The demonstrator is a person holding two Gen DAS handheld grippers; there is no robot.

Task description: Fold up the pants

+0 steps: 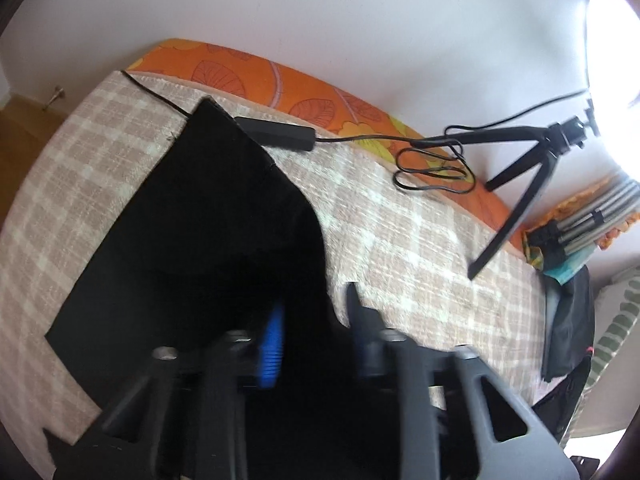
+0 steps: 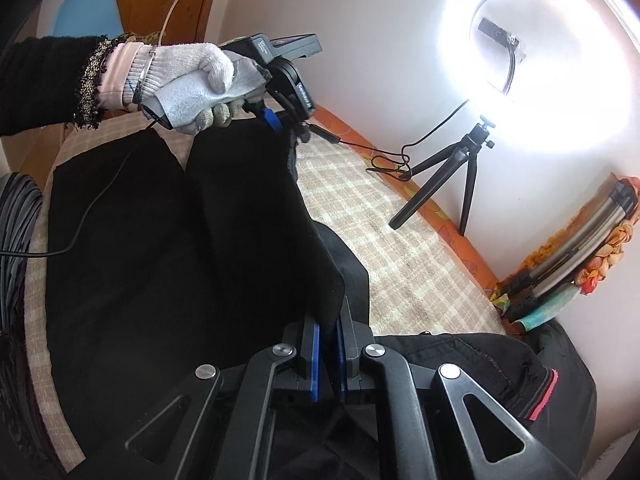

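Black pants [image 2: 160, 240] lie on the checked bed cover [image 2: 400, 248]. Right gripper [image 2: 328, 360] is clamped on a lifted edge; left gripper [image 2: 286, 122] pinches the far end, though its own view shows its fingers apart. I'd keep that edge taut and level. Watch the tripod [image 2: 452, 172] and cable [image 2: 384, 160] on the right.

Black pants [image 2: 160, 240] on a beige-and-cream checked cover [image 1: 400, 232]; orange leaf-print sheet [image 1: 240, 68]; white glove [image 2: 192, 76]; blue pads [image 2: 315, 364].

Small white print on the left tool [image 2: 289, 122] is too blurred to read.
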